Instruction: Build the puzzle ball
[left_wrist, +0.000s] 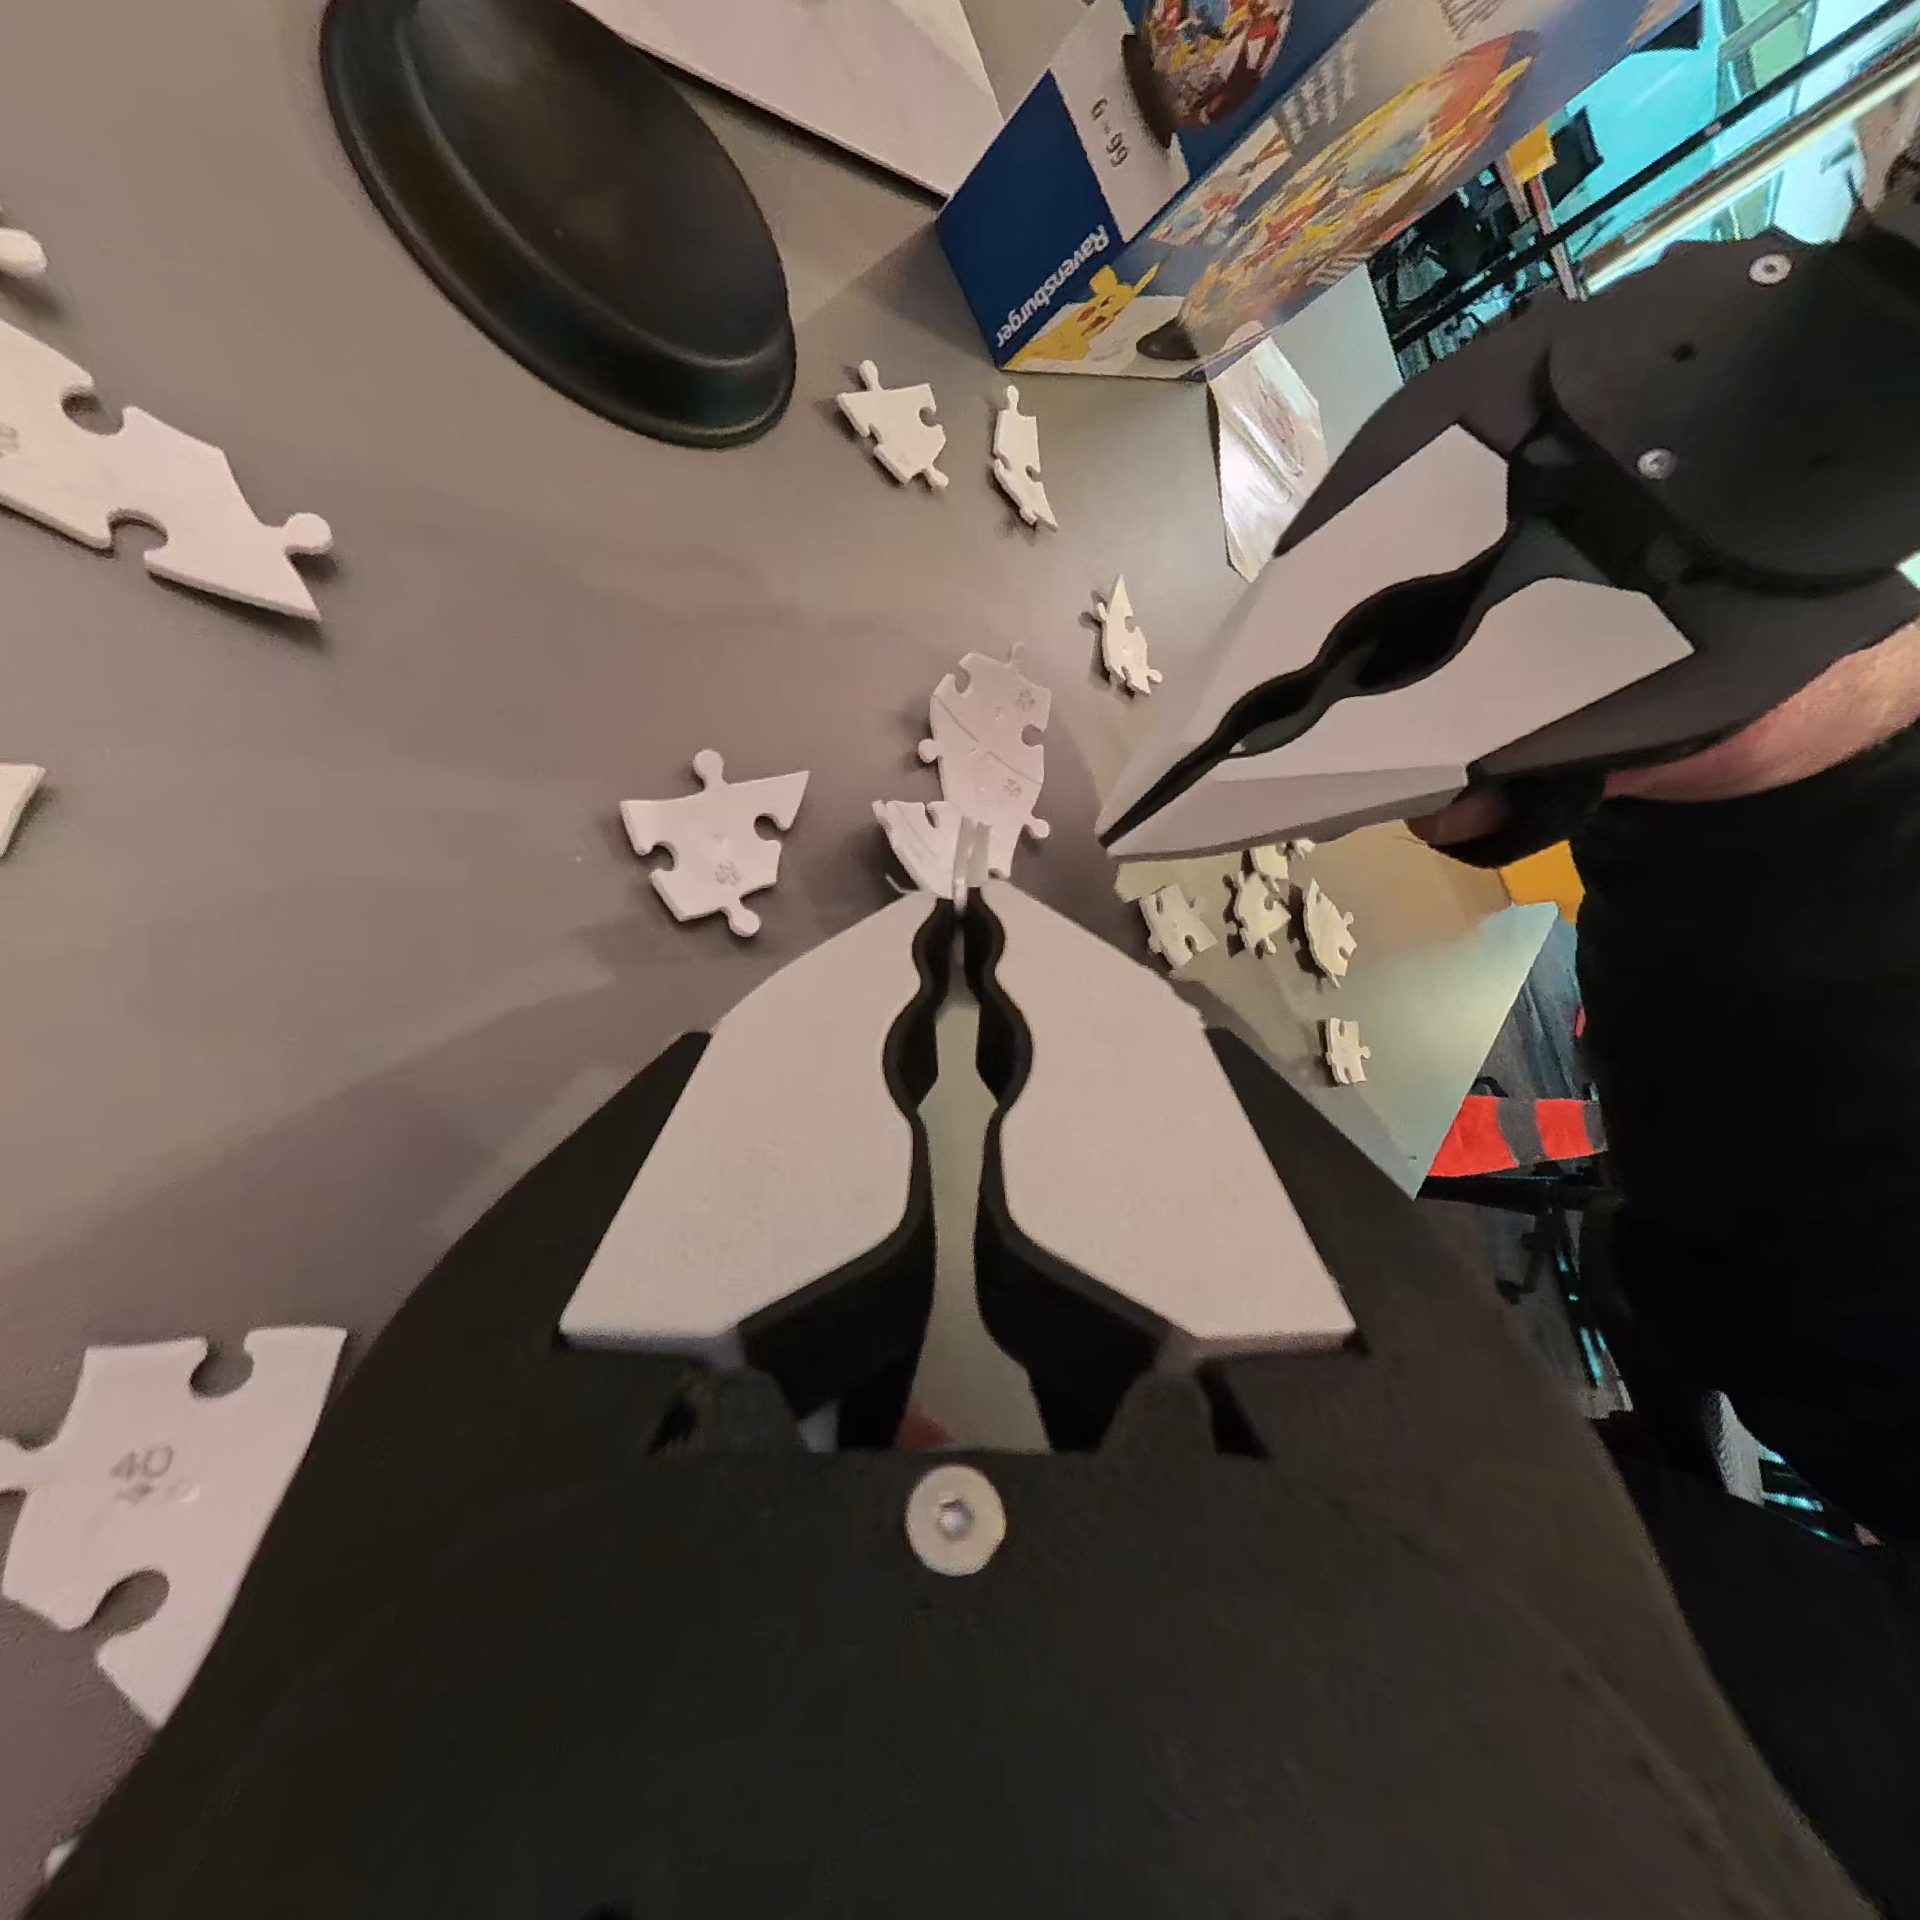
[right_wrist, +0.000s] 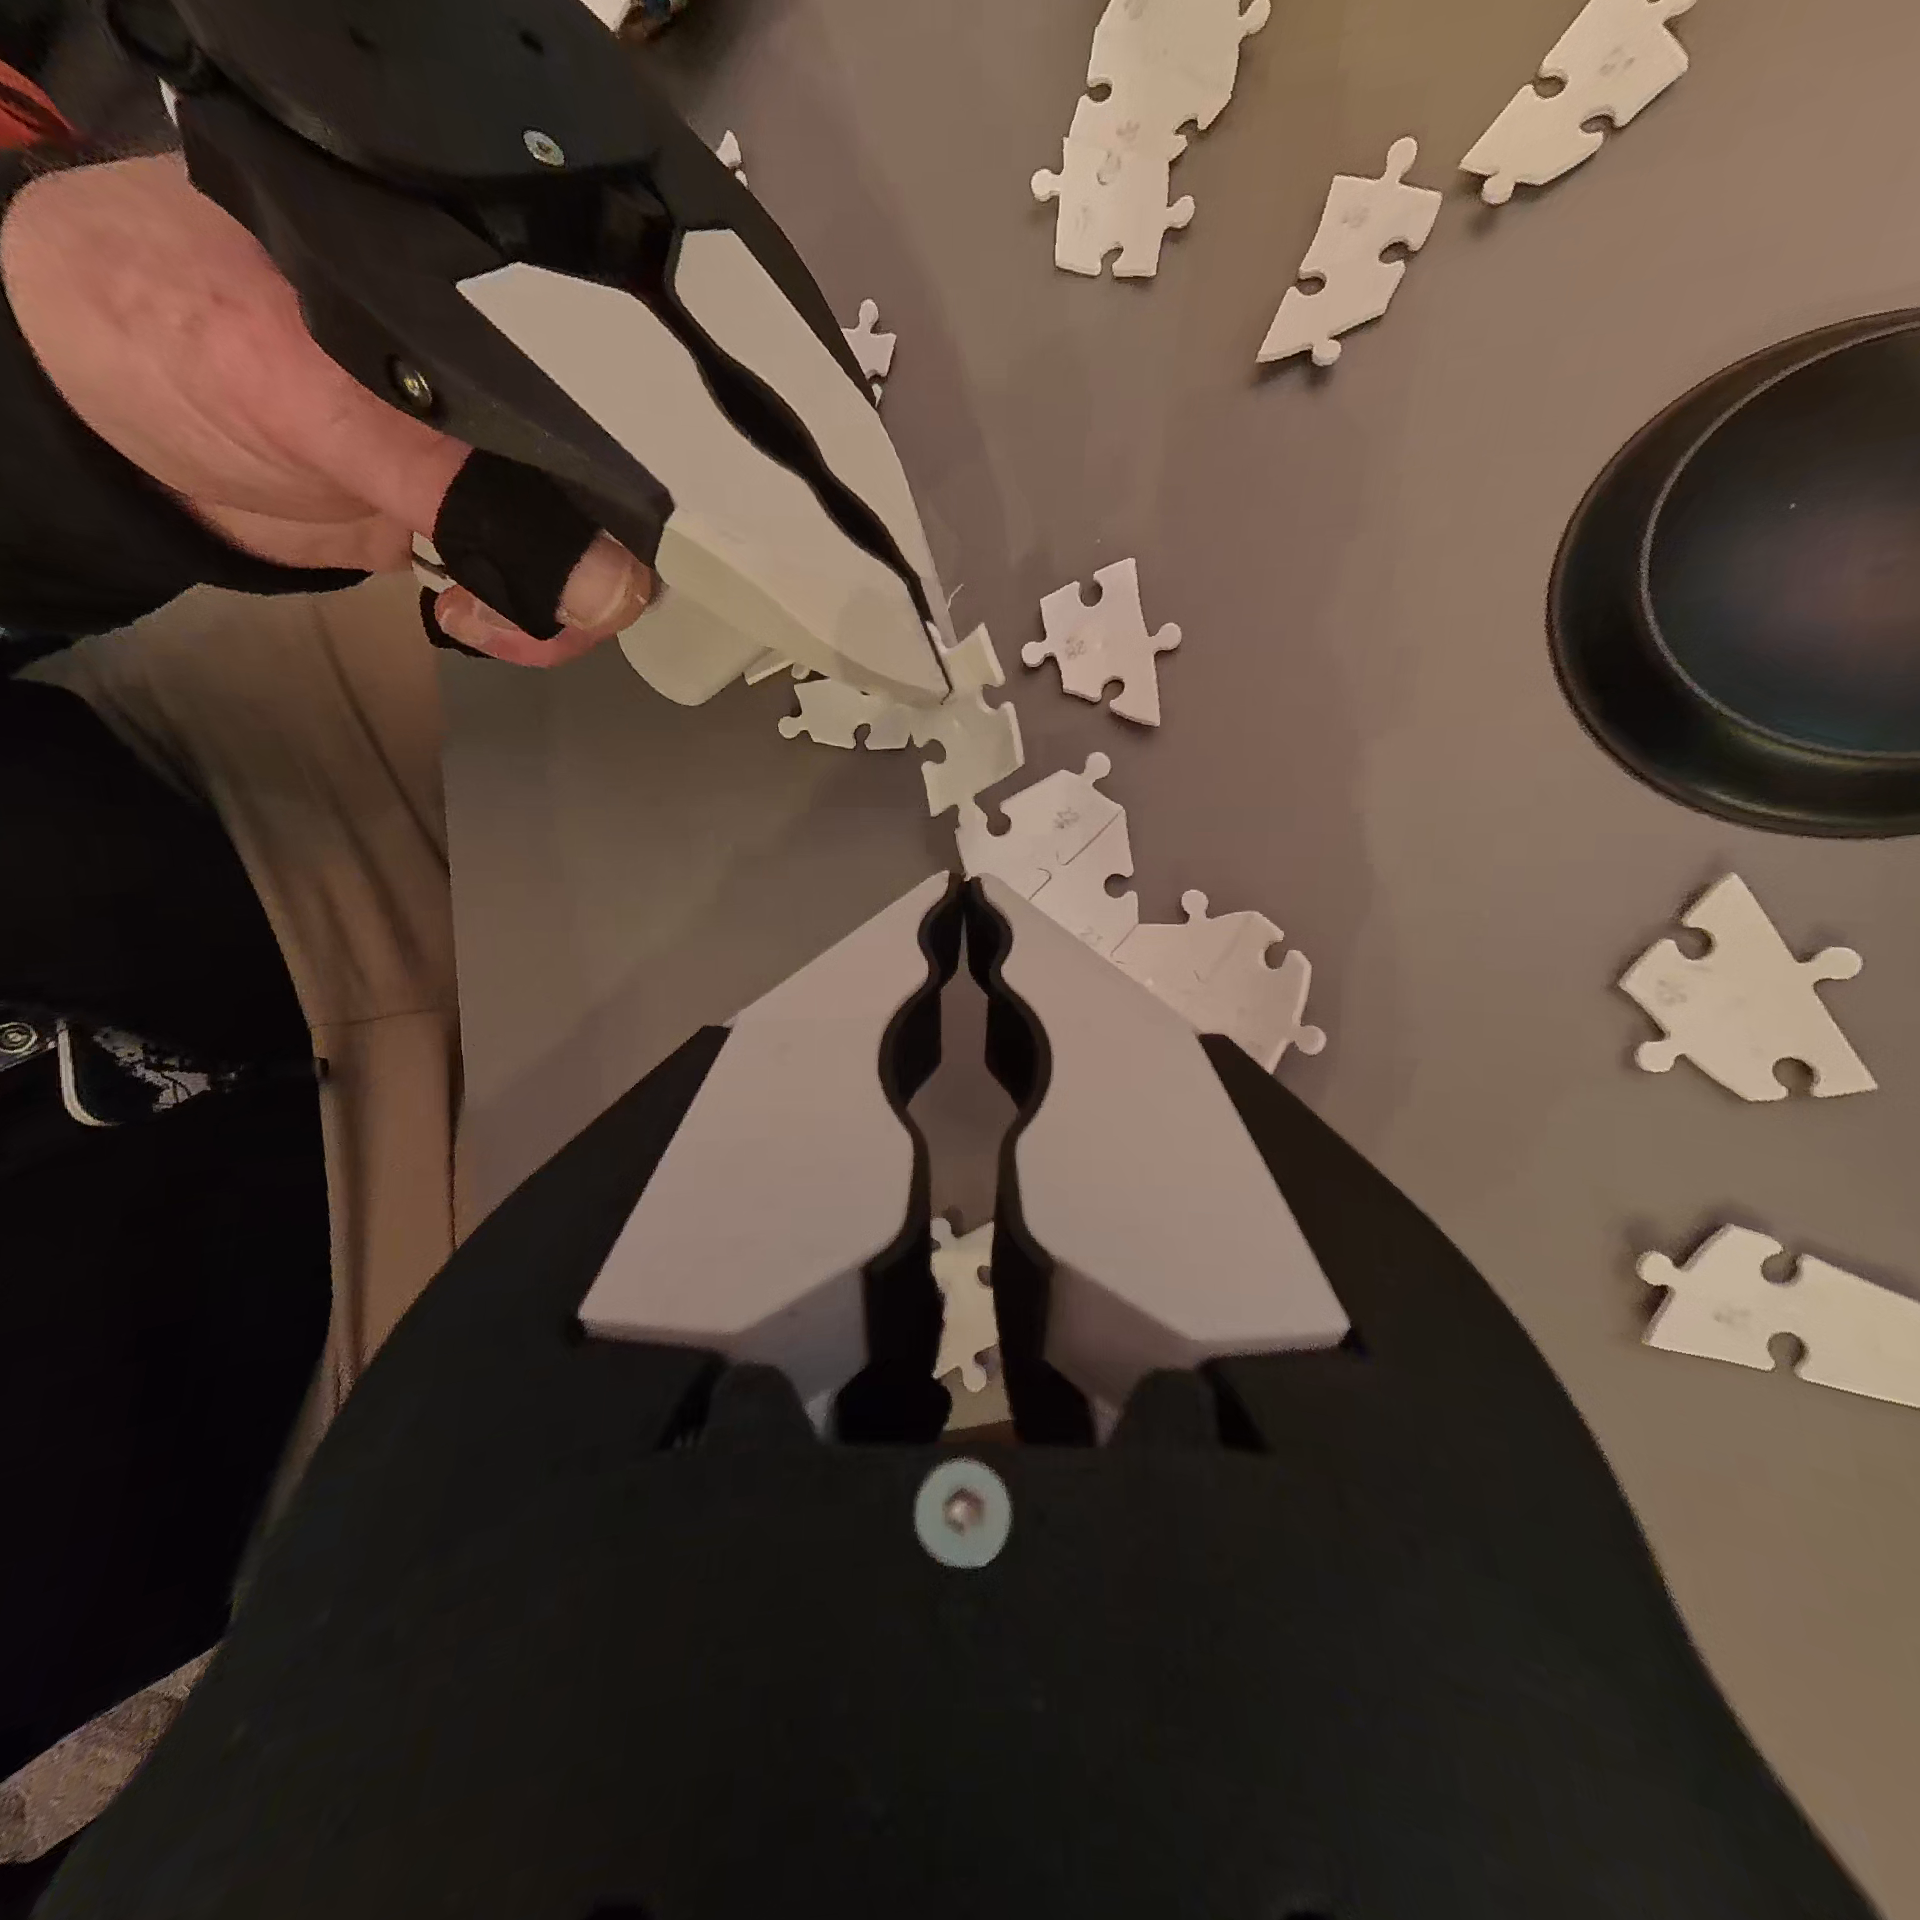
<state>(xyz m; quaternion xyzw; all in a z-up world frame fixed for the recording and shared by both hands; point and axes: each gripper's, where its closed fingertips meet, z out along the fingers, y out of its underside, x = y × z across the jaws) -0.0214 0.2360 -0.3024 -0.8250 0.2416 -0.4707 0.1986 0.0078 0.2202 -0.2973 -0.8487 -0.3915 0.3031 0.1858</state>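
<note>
The left hand-held gripper (left_wrist: 961, 899) was closed to a sliver on the edge of a small white puzzle strip (left_wrist: 987, 769), tilted up off the grey tabletop (left_wrist: 468, 727). The right hand-held gripper (right_wrist: 961, 883) was nearly closed; whether it held anything could not be told. The pieces looked light, thin, stiff and smooth, best pinched at a flat edge, away from the tabs. The joint between them was hidden behind the fingertips

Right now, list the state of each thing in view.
left tool: shut on a puzzle piece, held upright
right tool: shut, empty
joined pieces: flat on the table
black stand: empty
puzzle box: lying on its side
</note>
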